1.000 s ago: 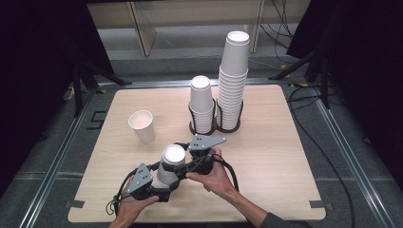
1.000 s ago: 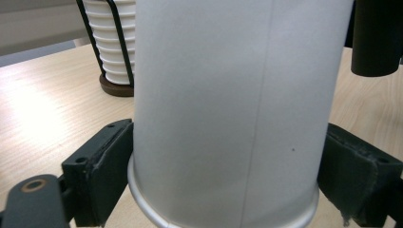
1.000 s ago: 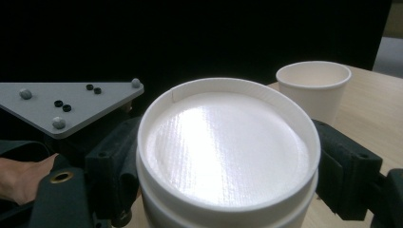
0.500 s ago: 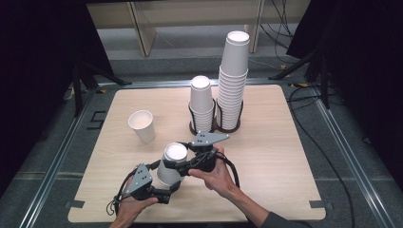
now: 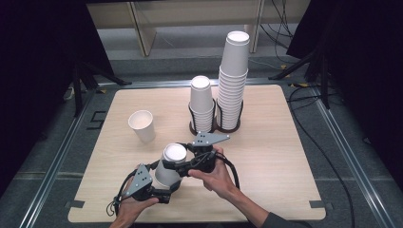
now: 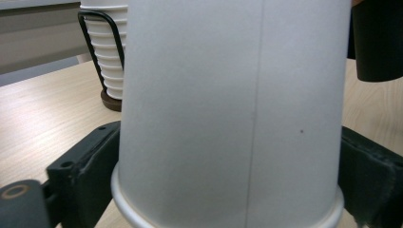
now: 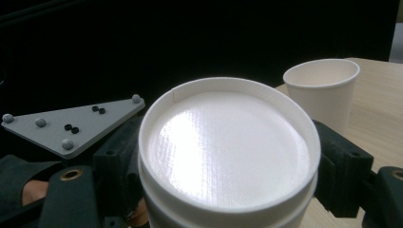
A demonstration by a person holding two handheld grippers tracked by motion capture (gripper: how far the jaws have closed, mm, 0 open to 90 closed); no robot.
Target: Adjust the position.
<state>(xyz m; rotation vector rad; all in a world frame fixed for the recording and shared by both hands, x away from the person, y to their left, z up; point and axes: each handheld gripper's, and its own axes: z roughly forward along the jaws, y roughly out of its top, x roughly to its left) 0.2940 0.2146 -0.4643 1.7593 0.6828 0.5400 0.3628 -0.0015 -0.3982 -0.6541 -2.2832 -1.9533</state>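
2 cup stacks; 1 upright cup; 1 gripped cup

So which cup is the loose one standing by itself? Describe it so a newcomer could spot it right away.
Start from the wooden table and the two cup stacks in the black wire holder at its far middle. Look to their left: one white paper cup stands apart on bare wood. Unlike the stacked cups and the upside-down cups between the tools, it sits mouth up with nothing touching it.
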